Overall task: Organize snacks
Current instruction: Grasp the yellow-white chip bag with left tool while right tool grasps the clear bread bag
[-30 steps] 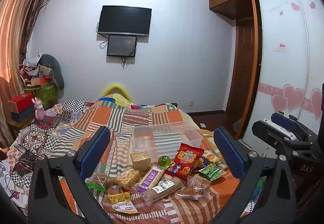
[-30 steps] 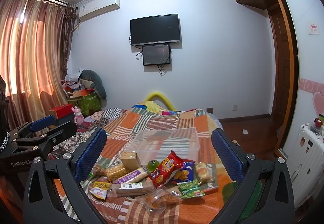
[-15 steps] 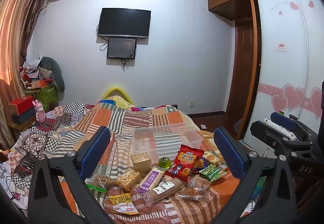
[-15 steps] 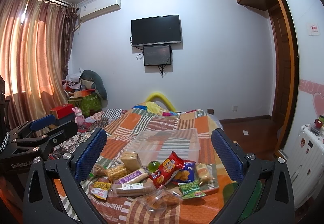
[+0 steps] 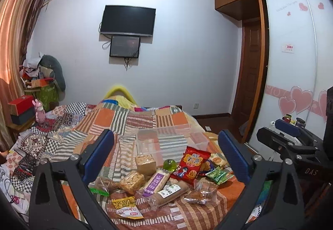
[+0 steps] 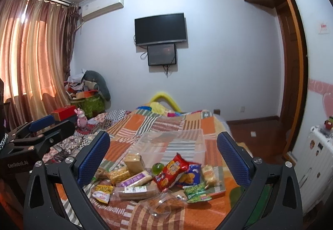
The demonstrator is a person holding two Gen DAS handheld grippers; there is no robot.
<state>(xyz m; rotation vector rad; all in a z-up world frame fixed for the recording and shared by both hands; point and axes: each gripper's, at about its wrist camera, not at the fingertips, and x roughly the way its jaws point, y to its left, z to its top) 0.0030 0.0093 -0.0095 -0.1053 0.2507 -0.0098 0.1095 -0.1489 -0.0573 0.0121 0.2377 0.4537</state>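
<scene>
Above the snack pile (image 5: 166, 180), both my tongs gape wide, empty; nothing sorted yet, so next I'd reach the red packet (image 5: 192, 165) at twelve o'clock.

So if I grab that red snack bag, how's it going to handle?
The red bag looks puffed, so probably light and crushable. Its glossy film may slip. It leans on the blue bag, which could shift when it lifts.

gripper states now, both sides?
Left gripper: open, holding nothing, above the snacks.
Right gripper: open, holding nothing.
</scene>
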